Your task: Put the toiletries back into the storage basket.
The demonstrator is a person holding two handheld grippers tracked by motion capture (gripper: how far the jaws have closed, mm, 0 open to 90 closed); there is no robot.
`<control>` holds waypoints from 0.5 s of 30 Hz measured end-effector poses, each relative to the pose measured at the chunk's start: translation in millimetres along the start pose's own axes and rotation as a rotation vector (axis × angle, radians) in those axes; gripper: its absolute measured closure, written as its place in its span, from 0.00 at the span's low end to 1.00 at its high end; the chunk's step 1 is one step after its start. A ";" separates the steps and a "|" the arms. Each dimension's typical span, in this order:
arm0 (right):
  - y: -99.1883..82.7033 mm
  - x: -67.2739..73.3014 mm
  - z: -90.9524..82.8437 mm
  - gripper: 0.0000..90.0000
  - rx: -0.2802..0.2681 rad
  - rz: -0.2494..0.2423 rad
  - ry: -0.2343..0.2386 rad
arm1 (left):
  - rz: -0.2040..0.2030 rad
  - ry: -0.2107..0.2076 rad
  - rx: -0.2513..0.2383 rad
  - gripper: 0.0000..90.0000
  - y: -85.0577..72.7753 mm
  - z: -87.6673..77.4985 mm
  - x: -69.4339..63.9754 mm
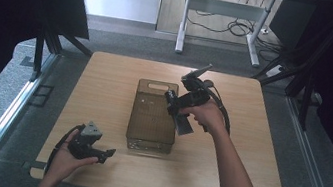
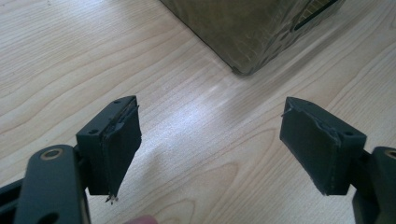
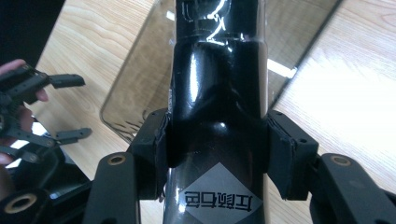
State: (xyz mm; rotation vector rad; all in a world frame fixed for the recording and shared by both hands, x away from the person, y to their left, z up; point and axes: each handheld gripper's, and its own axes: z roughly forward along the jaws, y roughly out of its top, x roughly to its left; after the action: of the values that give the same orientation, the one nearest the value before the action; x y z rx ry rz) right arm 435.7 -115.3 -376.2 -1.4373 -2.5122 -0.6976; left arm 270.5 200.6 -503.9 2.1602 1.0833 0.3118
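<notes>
Left gripper low over the wooden worktop, jaws spread wide with bare wood between them. Ahead of those jaws, just beyond the tips, the near corner of a smoky translucent bin.

Centre of the worktop: same bin, long and rectangular, handle slot at the far end.

Right gripper above the bin's right edge, jaws clamped on a glossy black bottle with a grey diamond label. Beyond and below those jaws, the bin's interior; off to their left, the left gripper.
</notes>
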 end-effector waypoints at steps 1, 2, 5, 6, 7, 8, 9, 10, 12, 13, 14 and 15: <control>1.2 0.7 1.1 0.51 0.000 0.003 0.005 | 0.001 -0.001 0.000 0.23 0.0 0.1 0.0; 2.3 1.3 2.4 0.51 0.000 0.003 0.007 | 0.003 0.001 0.002 0.23 0.0 0.2 -0.1; 5.6 2.6 6.3 0.51 0.005 0.008 0.008 | 0.003 -0.002 0.002 0.23 0.1 0.4 -0.4; 6.5 2.9 7.5 0.51 0.004 0.007 0.004 | 0.003 -0.002 0.003 0.23 0.1 0.5 -0.3; 7.5 3.2 8.4 0.51 0.005 0.009 0.006 | 0.003 -0.002 0.003 0.23 0.0 0.5 -0.3; 8.5 3.6 9.2 0.51 0.006 0.012 0.008 | 0.003 -0.002 0.003 0.23 -0.1 0.6 -0.2; 9.4 3.9 10.2 0.51 0.005 0.010 0.008 | 0.002 -0.002 0.003 0.23 -0.1 0.6 -0.1; 10.2 4.4 11.3 0.51 0.006 0.013 0.007 | 0.002 -0.002 0.003 0.23 -0.2 0.7 -0.1; 11.7 5.0 13.2 0.51 0.010 0.014 0.008 | 0.003 -0.004 0.004 0.23 -0.1 0.9 -0.3; 12.9 5.9 14.5 0.51 0.010 0.018 0.008 | 0.004 -0.005 0.004 0.23 0.0 1.0 -0.4; 13.9 6.6 16.2 0.51 0.009 0.021 0.011 | 0.004 -0.005 0.004 0.23 0.1 0.9 -0.6; 14.6 7.0 17.1 0.51 0.011 0.019 0.012 | 0.005 -0.005 0.004 0.23 0.2 0.8 -0.7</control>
State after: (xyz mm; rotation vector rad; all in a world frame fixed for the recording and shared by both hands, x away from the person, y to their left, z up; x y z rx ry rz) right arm 445.8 -95.6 -384.1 -1.4471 -2.4855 -0.6860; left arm 270.6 199.6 -504.3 2.1667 1.0765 0.3070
